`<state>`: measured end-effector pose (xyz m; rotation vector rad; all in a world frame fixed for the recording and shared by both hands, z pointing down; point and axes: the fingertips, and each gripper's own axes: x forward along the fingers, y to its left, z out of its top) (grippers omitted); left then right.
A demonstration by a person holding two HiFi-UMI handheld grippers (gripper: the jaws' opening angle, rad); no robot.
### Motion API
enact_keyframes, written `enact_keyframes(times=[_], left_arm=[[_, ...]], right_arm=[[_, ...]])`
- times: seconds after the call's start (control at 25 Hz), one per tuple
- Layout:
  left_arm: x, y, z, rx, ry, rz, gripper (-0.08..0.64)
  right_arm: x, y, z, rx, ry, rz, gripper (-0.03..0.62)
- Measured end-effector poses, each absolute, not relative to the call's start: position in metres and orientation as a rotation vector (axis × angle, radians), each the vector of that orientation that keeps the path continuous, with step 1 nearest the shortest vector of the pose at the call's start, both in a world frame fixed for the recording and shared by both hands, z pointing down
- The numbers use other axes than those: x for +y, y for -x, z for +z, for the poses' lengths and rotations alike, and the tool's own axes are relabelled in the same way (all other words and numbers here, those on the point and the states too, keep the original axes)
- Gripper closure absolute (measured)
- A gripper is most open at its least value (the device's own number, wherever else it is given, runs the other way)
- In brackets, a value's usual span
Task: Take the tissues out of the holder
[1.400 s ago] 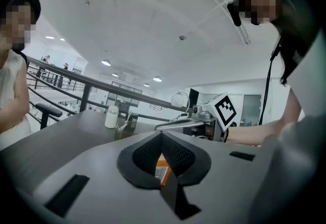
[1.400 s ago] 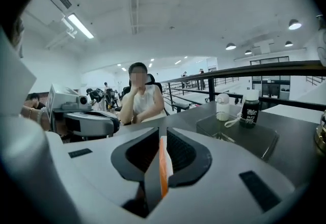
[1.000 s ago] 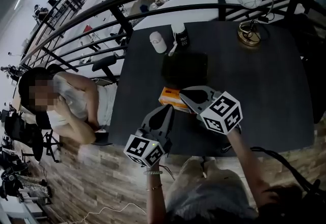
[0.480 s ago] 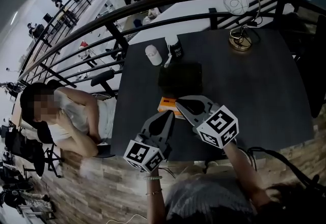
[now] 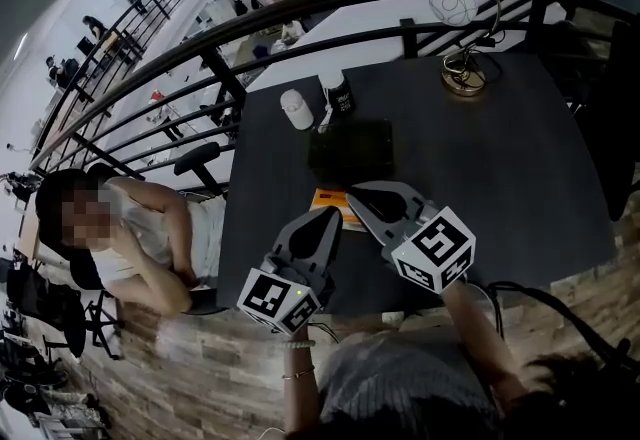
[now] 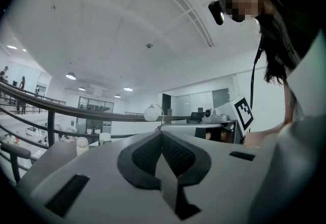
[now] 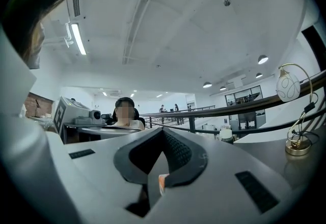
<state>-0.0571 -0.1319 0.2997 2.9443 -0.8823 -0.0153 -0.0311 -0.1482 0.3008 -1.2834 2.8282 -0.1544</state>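
Task item: we take the orange tissue pack (image 5: pixel 330 203) to be the tissues. It lies flat on the dark surface (image 5: pixel 500 158), outside the black holder (image 5: pixel 350 148).
Pack to holder: the holder sits at 12 o'clock from the pack, just beside it. We cannot tell whether the two touch.
Pack long axis: it runs roughly from 9 to 3 o'clock, parallel to the holder's near edge.
Right gripper (image 5: pixel 358 196): the jaws are closed tip to tip, with nothing pinched between the pads. In the right gripper view, an orange sliver (image 7: pixel 160 183) shows through the gap behind the pads. We read it as the pack lying below.
Left gripper (image 5: pixel 332 216): the jaws are closed and empty, and the left gripper view shows the tips meeting.
Bearing from right gripper: the pack lies at 8 o'clock, directly beside and partly under the tip.
Bearing from left gripper: the pack lies at 12 o'clock, just beyond the tip.
Nearer gripper: the right, by a small margin.
Governing relation: both tips point toward 11 o'clock, across the pack's long axis. We judge that a grasp on its short side needs the jaws to open first.
Contact: we cannot confirm from the head view whether either tip touches the pack.
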Motion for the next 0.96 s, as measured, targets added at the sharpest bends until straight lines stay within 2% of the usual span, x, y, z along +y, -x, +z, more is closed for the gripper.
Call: enact_keyframes(times=[0.96], left_arm=[[-0.141, 0.036, 0.304, -0.621, -3.043, -0.012, 0.552]], right_arm=[[-0.158, 0.014, 0.308, 2.710, 1.500, -0.060, 0.578]])
